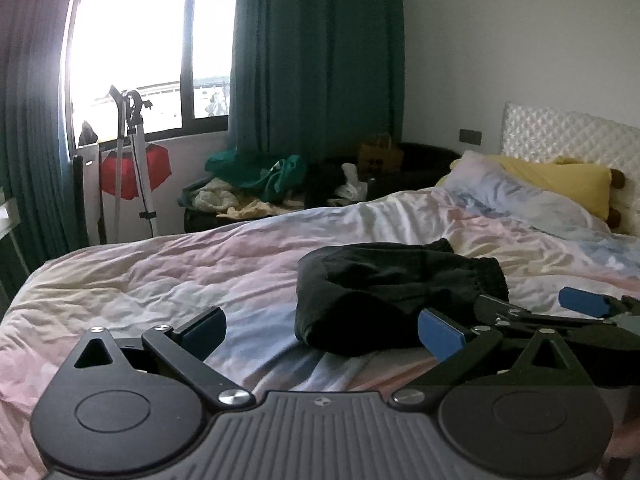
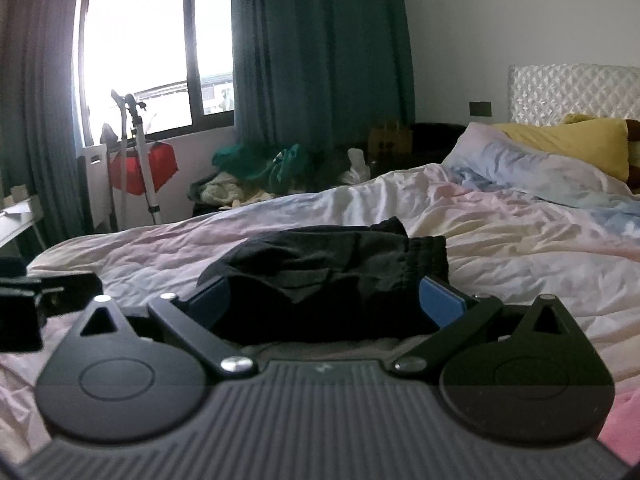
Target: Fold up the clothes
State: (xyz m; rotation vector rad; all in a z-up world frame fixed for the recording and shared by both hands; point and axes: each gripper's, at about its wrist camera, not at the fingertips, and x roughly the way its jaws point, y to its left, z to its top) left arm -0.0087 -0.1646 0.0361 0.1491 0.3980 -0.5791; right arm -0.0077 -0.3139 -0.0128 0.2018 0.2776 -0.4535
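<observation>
I saw both claws spread: the left claw [image 1: 322, 330] just left of the black garment [image 1: 394, 296], the right claw [image 2: 324, 302] around it.

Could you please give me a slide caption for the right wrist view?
Open right gripper straddling bundled black shorts on a rumpled bed.

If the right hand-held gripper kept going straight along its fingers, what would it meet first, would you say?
The right hand-held gripper, open, would most likely meet the black garment first: it already lies between the fingers on the bed. Depth is hard to judge in this fisheye view.
</observation>
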